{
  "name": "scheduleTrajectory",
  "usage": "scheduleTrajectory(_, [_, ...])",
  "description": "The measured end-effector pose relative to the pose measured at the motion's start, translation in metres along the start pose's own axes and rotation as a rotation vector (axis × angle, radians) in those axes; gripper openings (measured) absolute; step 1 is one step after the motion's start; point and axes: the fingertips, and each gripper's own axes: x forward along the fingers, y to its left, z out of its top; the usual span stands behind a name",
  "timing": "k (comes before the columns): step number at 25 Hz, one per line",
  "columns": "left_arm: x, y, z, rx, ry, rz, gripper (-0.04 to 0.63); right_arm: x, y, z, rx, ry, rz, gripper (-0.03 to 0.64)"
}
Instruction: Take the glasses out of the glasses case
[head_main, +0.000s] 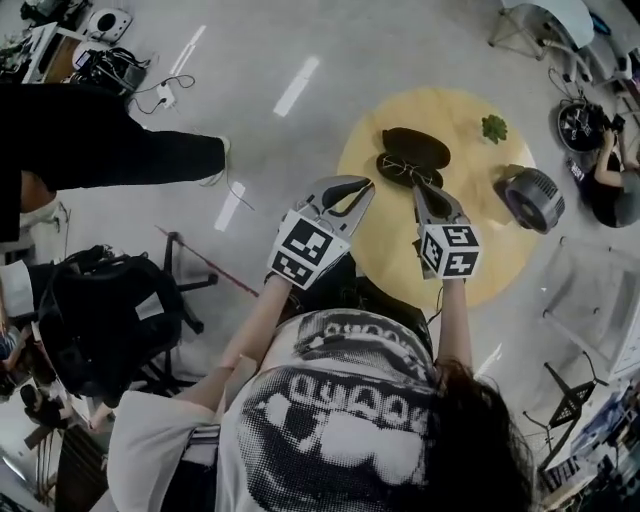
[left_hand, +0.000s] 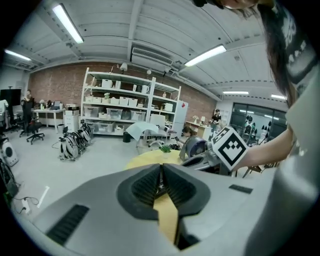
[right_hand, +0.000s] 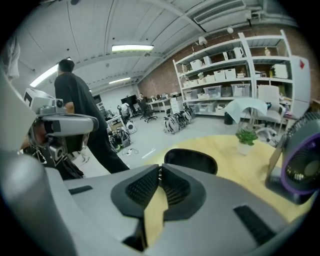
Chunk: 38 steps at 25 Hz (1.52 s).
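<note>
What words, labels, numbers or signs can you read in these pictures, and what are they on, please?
Nothing reads clearly.
T-shirt: large printed letters, too distorted to read.
Marker cubes: black-and-white square patterns, no letters.
Shelf boxes: any labels too small to read.

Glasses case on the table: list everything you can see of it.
The glasses case is a dark, matte, oval clamshell lying open on the round yellow table, near its far left edge. Its two halves sit side by side, and the nearer half holds thin-rimmed glasses. The right gripper points at it from just short, tongs closed and empty, apparently not touching. The material can't be told.
</note>
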Motion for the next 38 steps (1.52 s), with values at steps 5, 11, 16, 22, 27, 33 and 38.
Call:
scheduleTrajectory(5, [0.012, 0.010, 0.001, 0.032, 0.008, -0.080, 0.025, 0.019, -0.023, -0.012, 0.001, 0.064, -0.088, 0.023])
scheduleTrajectory(11, [0.021, 0.020, -0.003, 0.064, 0.025, -0.145, 0.025, 0.050, -0.040, -0.033, 0.008, 0.177, -0.131, 0.049])
scheduleTrajectory(16, [0.021, 0.028, -0.009, 0.079, 0.039, -0.181, 0.025, 0.072, -0.043, -0.050, 0.015, 0.279, -0.158, 0.092])
scheduleTrajectory(22, [0.021, 0.041, -0.013, 0.082, 0.047, -0.189, 0.025, 0.088, -0.051, -0.067, 0.017, 0.382, -0.235, 0.101])
scheduleTrajectory(27, [0.021, 0.048, -0.012, 0.083, 0.042, -0.190, 0.025, 0.088, -0.054, -0.071, -0.022, 0.410, -0.300, 0.067])
scheduleTrajectory(33, [0.022, 0.050, -0.014, 0.078, 0.039, -0.191, 0.025, 0.090, -0.051, -0.076, 0.008, 0.393, -0.316, 0.021])
scheduleTrajectory(38, [0.023, 0.052, -0.010, 0.071, 0.029, -0.188, 0.025, 0.085, -0.055, -0.068, 0.059, 0.338, -0.322, 0.015])
